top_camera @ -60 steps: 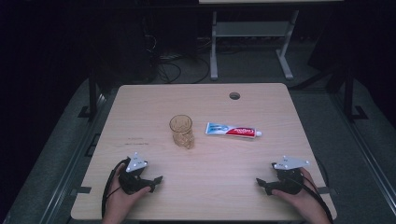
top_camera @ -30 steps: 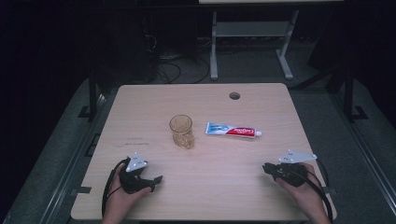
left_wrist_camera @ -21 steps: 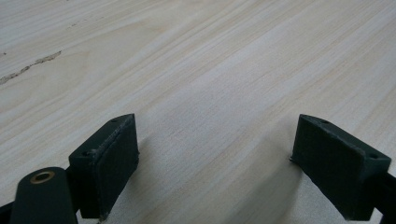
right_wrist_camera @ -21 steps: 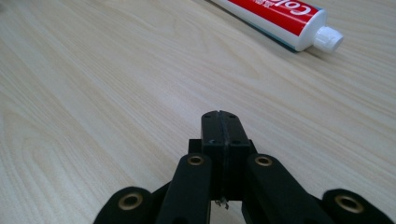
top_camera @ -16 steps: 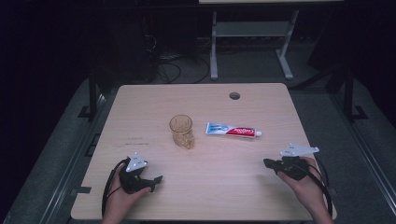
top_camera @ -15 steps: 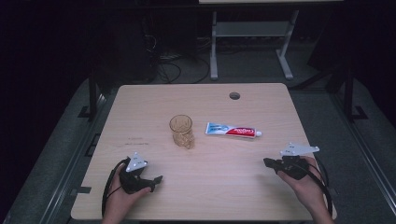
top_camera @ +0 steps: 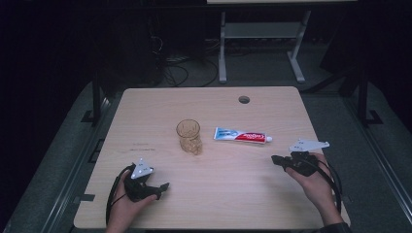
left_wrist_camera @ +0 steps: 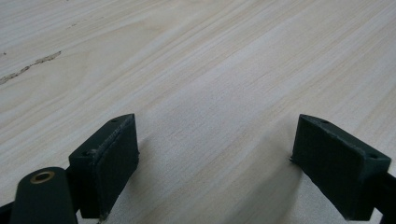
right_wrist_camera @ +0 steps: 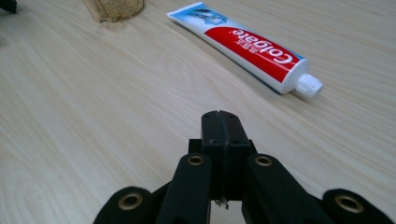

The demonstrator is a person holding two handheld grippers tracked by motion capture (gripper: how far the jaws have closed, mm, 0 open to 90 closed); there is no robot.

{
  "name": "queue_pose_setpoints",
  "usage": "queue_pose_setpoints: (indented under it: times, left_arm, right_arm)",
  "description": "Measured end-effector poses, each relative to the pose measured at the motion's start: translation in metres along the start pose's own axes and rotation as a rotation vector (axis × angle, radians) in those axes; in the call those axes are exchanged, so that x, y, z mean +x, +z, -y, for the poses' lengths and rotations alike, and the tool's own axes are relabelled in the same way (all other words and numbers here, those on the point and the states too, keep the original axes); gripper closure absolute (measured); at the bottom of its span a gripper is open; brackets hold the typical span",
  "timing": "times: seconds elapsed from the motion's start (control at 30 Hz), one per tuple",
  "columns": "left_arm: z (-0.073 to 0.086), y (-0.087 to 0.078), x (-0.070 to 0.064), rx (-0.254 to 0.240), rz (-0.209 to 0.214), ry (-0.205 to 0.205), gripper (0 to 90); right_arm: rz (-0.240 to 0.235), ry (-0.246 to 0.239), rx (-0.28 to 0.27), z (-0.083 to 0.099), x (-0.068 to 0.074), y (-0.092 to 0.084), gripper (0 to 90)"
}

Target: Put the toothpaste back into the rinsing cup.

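Toothpaste tube (top_camera: 241, 135) could skid off the counter (top_camera: 214, 204) if we nudge it with our right gripper (right_wrist_camera: 220, 122) closed and empty, while our left gripper (left_wrist_camera: 212, 161) rests open.

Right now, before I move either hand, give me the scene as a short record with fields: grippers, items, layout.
left gripper: jaws open, nothing between them, low over the table
right gripper: jaws shut, empty, pointing toward the toothpaste tube
toothpaste tube: lying flat, cap toward the table's right edge, apart from the right gripper
amber glass: upright, just left of the tube, not touching it
table hole: near the far edge
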State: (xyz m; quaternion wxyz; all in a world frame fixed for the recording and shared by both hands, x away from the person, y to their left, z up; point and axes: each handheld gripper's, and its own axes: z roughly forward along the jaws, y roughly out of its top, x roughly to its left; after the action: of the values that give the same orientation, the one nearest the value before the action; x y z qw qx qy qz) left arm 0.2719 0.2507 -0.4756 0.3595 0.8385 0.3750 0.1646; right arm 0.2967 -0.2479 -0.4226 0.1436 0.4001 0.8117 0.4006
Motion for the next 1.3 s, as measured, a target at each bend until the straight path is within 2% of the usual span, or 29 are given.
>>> queue_pose_setpoints:
  times: [0.4, 1.0, 1.13, 1.3]
  left_arm:
    - [0.000, 0.000, 0.000, 0.002, 0.001, 0.001, 13.3]
    - [0.000, 0.000, 0.000, 0.003, 0.002, 0.004, 13.3]
    - [0.000, 0.000, 0.000, 0.002, 0.002, 0.003, 13.3]
    - [0.000, 0.000, 0.000, 0.003, 0.002, 0.003, 13.3]
  right_arm:
    - [0.001, 0.006, -0.007, -0.015, -0.010, 0.005, 89.9]
    - [-0.014, 0.008, -0.003, -0.038, -0.023, 0.023, 89.8]
    - [-0.004, 0.008, 0.000, -0.042, -0.027, 0.026, 89.9]
    - [-0.006, 0.019, -0.017, -0.050, -0.032, 0.030, 89.9]
